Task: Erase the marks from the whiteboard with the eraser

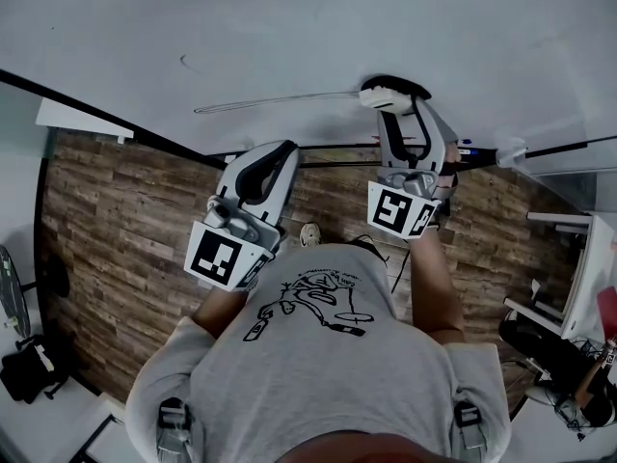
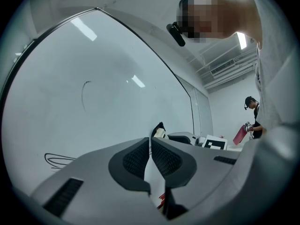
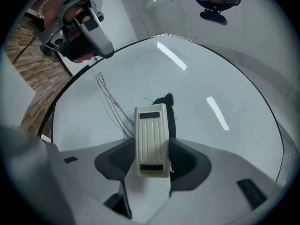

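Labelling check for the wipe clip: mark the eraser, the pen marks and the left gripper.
eraser (image 3: pixel 151 139): right gripper view, on its ribbed white back.
pen marks (image 1: pixel 280 98): head view, middle of the long thin stroke.
left gripper (image 2: pixel 150 144): left gripper view, midway between its fingers' tips.

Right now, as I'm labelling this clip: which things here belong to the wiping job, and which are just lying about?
Part of the job:
whiteboard
thin pen marks on it
eraser, clamped in the right gripper

Just lying about:
left gripper, shut and empty, off the board
black bag on the wooden floor
white shelf
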A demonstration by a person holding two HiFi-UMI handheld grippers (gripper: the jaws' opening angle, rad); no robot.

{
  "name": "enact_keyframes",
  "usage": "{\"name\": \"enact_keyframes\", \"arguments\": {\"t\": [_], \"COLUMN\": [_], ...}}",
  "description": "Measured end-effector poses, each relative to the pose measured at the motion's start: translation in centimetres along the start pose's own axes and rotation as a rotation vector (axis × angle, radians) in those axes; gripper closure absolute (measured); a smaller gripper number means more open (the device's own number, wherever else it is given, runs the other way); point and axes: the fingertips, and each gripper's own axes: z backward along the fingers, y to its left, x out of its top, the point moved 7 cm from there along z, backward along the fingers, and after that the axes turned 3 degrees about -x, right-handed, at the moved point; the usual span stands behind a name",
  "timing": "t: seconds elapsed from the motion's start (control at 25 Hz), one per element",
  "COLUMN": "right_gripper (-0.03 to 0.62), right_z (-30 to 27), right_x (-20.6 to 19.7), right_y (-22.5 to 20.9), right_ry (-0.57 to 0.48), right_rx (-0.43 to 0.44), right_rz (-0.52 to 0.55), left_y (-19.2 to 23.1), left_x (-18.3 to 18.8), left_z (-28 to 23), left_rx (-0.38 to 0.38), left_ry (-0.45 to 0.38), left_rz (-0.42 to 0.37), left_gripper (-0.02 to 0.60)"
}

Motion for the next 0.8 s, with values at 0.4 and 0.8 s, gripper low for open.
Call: {"name": "enact_keyframes", "arguments": {"t": [0.4, 0.8], "right_gripper": [0.364, 0.364], "right_z": [0.07, -0.01], "right_x": [-0.08, -0.78], "right_y": [0.26, 1.01], "right_ry": [0.001, 0.004], "right_rx": [-0.004, 0.012], "right_rz": [0.02, 0.045], "left_y": [-0.19, -0.14], "left_x": [0.26, -0.17], "left_z": [0.13, -0.04], "left_rx": [0.01, 0.021], "left_ry": [-0.002, -0.005], "left_rz": [0.007, 0.011], "left_gripper": [0.549, 0.549]}}
